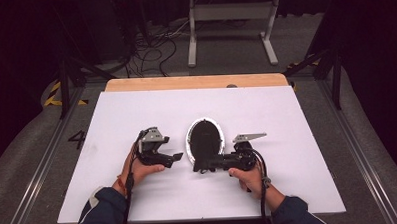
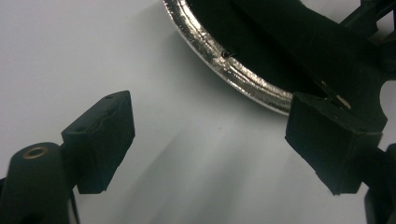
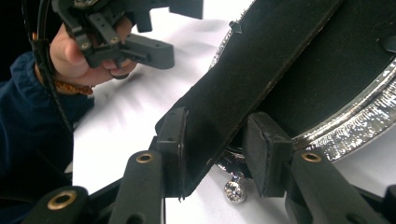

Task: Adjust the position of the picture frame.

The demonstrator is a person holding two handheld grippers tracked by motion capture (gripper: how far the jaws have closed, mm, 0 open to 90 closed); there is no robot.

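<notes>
Glossy metal-rimmed oval piece [image 1: 205,138], matt black strap [image 3: 261,70], smooth white tabletop [image 1: 136,114]

Laboratory recording bay. A white-covered table [image 1: 136,109] stands between dark curtains. Loose cables [image 1: 152,51] and hazard tape [image 1: 53,94] mark the floor.

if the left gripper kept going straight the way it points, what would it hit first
Most likely the oval black mirror with a shiny silver rim, lying just ahead of the open left gripper on the white table. Depth is unclear, so it may meet the black strap in the right gripper instead.

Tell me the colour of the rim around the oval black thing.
Shiny silver rim, clearest in the left gripper view.
</notes>
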